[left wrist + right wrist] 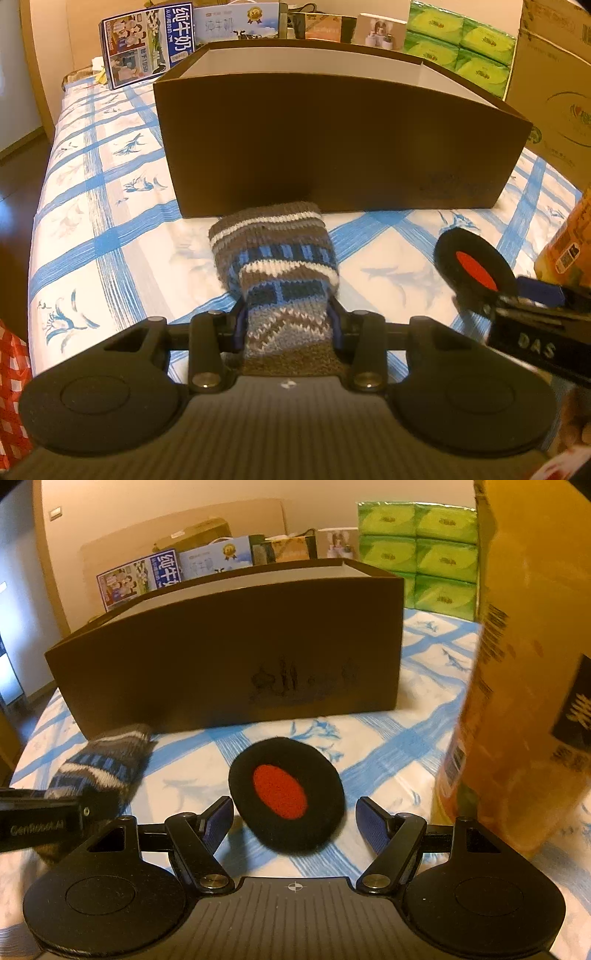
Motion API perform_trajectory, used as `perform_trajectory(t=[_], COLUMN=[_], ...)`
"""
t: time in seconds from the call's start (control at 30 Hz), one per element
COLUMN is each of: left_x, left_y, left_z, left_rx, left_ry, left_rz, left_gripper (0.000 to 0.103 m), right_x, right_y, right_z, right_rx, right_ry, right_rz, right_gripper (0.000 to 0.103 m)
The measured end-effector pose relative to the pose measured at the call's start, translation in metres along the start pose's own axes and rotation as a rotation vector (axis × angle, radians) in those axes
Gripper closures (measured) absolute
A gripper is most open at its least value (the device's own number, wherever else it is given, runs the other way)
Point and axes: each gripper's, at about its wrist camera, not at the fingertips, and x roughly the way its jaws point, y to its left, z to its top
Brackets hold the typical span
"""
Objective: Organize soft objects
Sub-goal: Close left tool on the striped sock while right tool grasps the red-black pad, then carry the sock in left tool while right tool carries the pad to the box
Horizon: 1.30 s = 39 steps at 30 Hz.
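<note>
Striped grey-blue knitted sock (pixel 275 266) sat clamped in left gripper (pixel 286 317); might snag dark cardboard box (pixel 332 140) wall. Right gripper (pixel 293 818) gaped around black-red round pad (pixel 286 794), ungripped.

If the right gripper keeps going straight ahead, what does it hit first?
Most likely the black pad with the red centre, lying just ahead between the open jaws of the right gripper. Behind it stands the brown box.

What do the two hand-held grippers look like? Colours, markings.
Both look alike. The left hand-held gripper and right hand-held gripper have matte black ribbed bodies, two round black discs, black linkage arms with silver pivot screws, and blue finger pads. White lettering marks the sides. No cables or sleeves show.
</note>
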Motion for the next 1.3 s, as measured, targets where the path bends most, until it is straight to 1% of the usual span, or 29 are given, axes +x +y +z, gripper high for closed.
perform_trajectory(t=[0.03,0.07,0.1,0.23,0.43,0.6,0.73,0.8,0.83,0.87,0.9,0.93,0.97,1.0,1.07,1.1,1.13,1.3], left_x=[-0.001,-0.001,-0.002,-0.006,-0.020,-0.042,-0.065,-0.077,-0.083,-0.087,-0.091,-0.093,-0.093,-0.093,-0.091,-0.090,-0.089,-0.081], left_y=[-0.001,-0.001,-0.002,-0.002,-0.005,-0.012,-0.021,-0.023,-0.025,-0.026,-0.027,-0.028,-0.028,-0.028,-0.027,-0.026,-0.025,-0.023], left_z=[0.000,-0.001,-0.001,-0.003,-0.015,-0.036,-0.056,-0.066,-0.071,-0.075,-0.079,-0.081,-0.083,-0.083,-0.082,-0.080,-0.079,-0.074], left_rx=[0.002,0.003,0.002,-0.004,0.003,0.025,0.063,0.065,0.070,0.075,0.078,0.078,0.076,0.073,0.058,0.051,0.048,0.037], left_ry=[0.001,0.002,0.005,0.017,0.027,0.050,0.071,0.092,0.099,0.105,0.112,0.120,0.124,0.122,0.134,0.137,0.134,0.134], left_rz=[0.000,-0.001,-0.002,-0.010,-0.024,-0.054,-0.078,-0.099,-0.109,-0.114,-0.117,-0.117,-0.115,-0.114,-0.099,-0.090,-0.086,-0.079], left_gripper=[0.066,0.067,0.067,0.067,0.068,0.068,0.067,0.064,0.058,0.055,0.054,0.050,0.041,0.037,0.035,0.034,0.029,0.025], right_x=[0.002,0.003,0.003,-0.002,-0.029,-0.061,-0.087,-0.099,-0.103,-0.106,-0.107,-0.107,-0.106,-0.106,-0.103,-0.103,-0.100,-0.092], right_y=[0.000,0.001,0.002,0.005,0.000,-0.003,0.000,-0.001,-0.001,-0.001,-0.002,-0.001,0.001,0.002,0.004,0.004,0.003,0.008], right_z=[0.001,0.002,0.001,-0.005,-0.019,-0.037,-0.057,-0.066,-0.069,-0.072,-0.074,-0.074,-0.074,-0.074,-0.074,-0.075,-0.075,-0.074], right_rx=[-0.011,-0.030,-0.051,-0.121,-0.113,-0.066,-0.103,-0.108,-0.103,-0.098,-0.096,-0.100,-0.109,-0.119,-0.138,-0.144,-0.149,-0.186], right_ry=[0.003,0.003,-0.002,-0.009,0.035,0.097,0.132,0.151,0.156,0.156,0.154,0.153,0.154,0.152,0.141,0.140,0.139,0.126], right_rz=[-0.001,-0.002,0.003,-0.003,0.029,0.061,0.066,0.078,0.074,0.074,0.074,0.072,0.065,0.059,0.048,0.044,0.047,0.046], right_gripper=[0.031,0.039,0.043,0.044,0.044,0.044,0.044,0.043,0.043,0.042,0.041,0.038,0.036,0.035,0.029,0.028,0.027,0.024])
